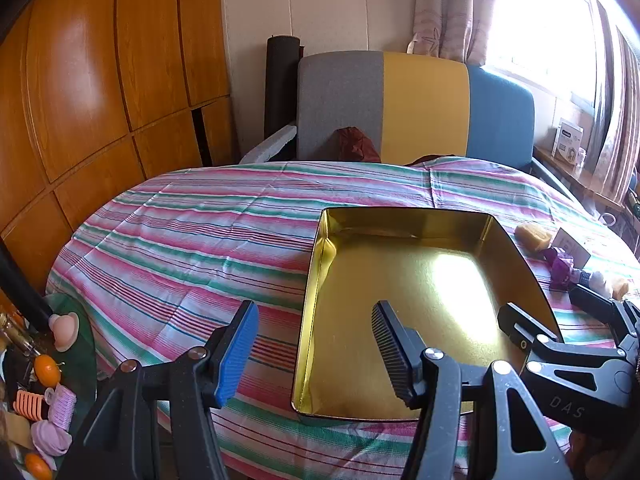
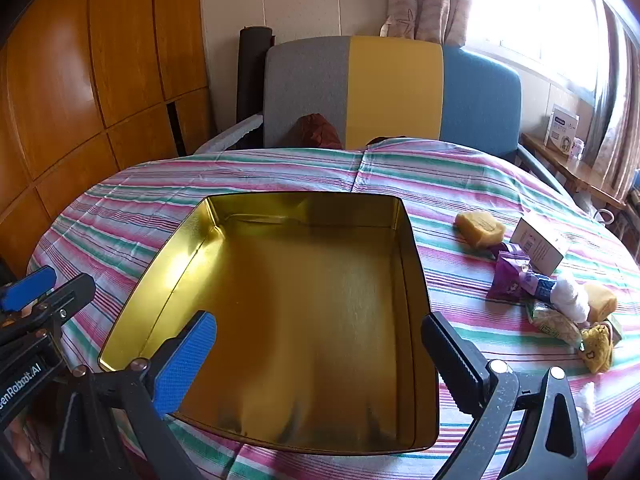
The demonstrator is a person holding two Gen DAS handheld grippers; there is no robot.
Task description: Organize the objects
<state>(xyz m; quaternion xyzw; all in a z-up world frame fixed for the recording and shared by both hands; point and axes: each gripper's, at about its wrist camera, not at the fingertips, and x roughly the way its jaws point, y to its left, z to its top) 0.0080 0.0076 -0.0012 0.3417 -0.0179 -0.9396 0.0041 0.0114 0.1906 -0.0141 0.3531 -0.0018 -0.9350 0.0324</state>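
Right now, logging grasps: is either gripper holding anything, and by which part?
Nothing is held. The left gripper and right gripper are both open above the tin.

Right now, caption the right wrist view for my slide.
Open right gripper hovers over the empty gold tin on the striped tablecloth, with wrapped snacks piled to its right.

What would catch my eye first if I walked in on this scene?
Probably the shiny gold tin, open and with nothing in it, sitting mid-table on the striped cloth. Next, the little heap of wrapped snacks to its right, and the two open grippers, left gripper and right gripper, hovering near the tin's front edge.
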